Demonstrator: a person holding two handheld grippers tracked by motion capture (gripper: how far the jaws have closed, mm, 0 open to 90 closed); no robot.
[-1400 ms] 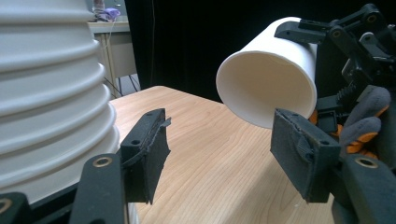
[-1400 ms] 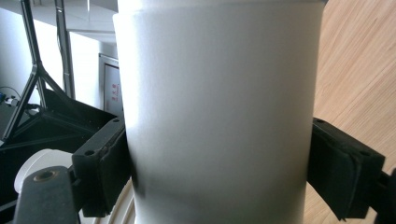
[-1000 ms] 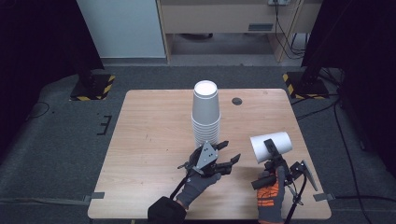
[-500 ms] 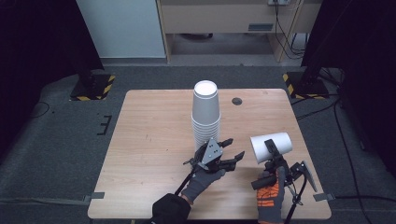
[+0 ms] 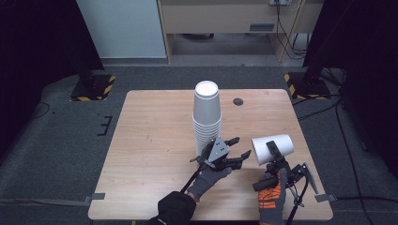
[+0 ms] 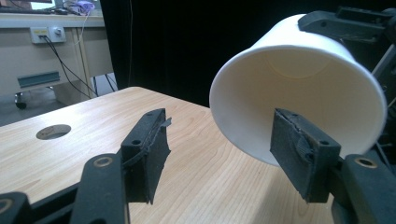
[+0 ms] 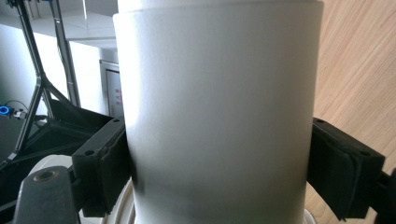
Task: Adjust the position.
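Paper cup [image 5: 273, 147] lies on its side, clamped across the wall by the right gripper [image 5: 274, 157] near the table's [image 5: 155, 136] right front, mouth facing the left gripper [image 5: 238, 147]. Left jaws spread, holding nothing; in the left gripper view one pad [image 6: 299, 156] sits before the rim, the other [image 6: 152, 149] out over bare wood. Best move, I'd say: nip the rim lightly, don't crush it, and steer clear of the cup stack [image 5: 207, 117] just beside.

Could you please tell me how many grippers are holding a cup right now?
1: the right gripper clamps the lone white cup on its side; the left gripper, beside the cup stack, is open and empty.
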